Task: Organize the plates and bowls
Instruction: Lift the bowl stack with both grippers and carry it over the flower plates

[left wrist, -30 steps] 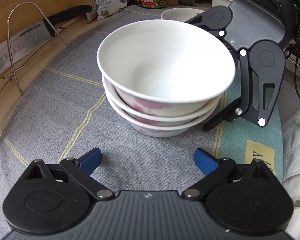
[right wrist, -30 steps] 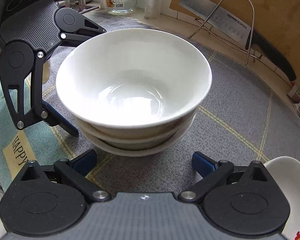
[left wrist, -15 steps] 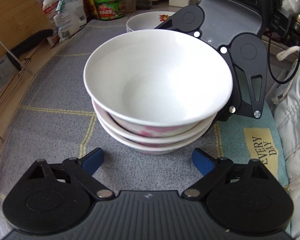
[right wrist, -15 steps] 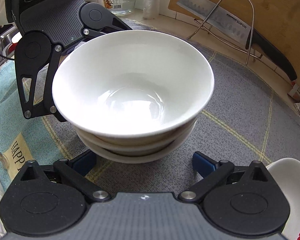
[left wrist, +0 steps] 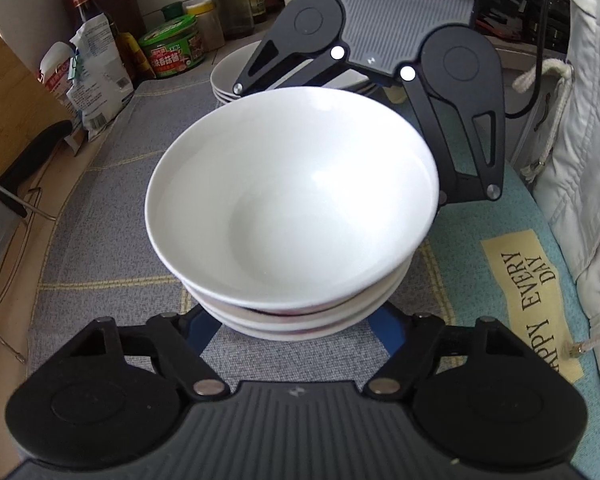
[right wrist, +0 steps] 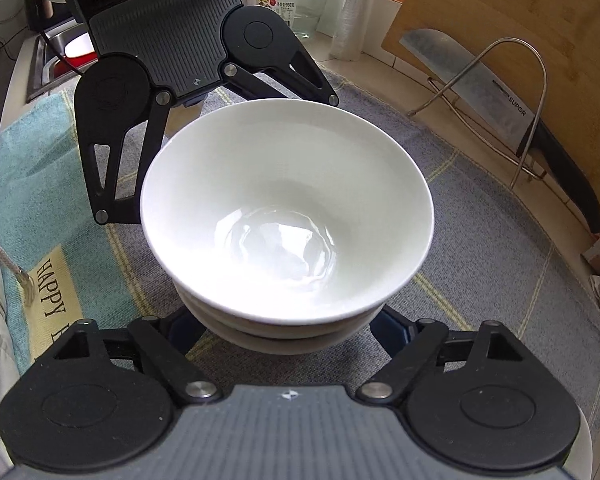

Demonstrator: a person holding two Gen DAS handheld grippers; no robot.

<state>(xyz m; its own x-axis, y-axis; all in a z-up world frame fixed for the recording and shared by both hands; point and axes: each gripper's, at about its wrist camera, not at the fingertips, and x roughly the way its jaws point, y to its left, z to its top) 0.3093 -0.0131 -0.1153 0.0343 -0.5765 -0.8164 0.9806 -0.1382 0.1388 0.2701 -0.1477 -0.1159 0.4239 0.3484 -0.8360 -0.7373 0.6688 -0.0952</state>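
A stack of three white bowls [left wrist: 292,216] stands on a grey checked mat [left wrist: 112,240]; it also shows in the right wrist view [right wrist: 288,224]. My left gripper [left wrist: 292,328] is open, its blue fingertips [left wrist: 198,326] reaching under the stack's near side on both flanks. My right gripper [right wrist: 288,330] is open on the opposite side, its fingers [right wrist: 388,332] likewise straddling the stack's base. Each gripper shows in the other's view, facing it across the bowls. A stack of white plates [left wrist: 228,76] lies behind the right gripper.
A cleaver [right wrist: 500,108] on a wire stand [right wrist: 536,80] leans against a wooden board at the mat's edge. Jars, bottles and a green tin [left wrist: 172,50] line the back. A teal "HAPPY EVERY DAY" towel [left wrist: 528,280] lies beside the mat; a sink [right wrist: 52,64] lies beyond.
Both grippers have closed in on the bowl stack from opposite sides; their fingertips now reach under its rim. The left view has swung so the plates are visible.
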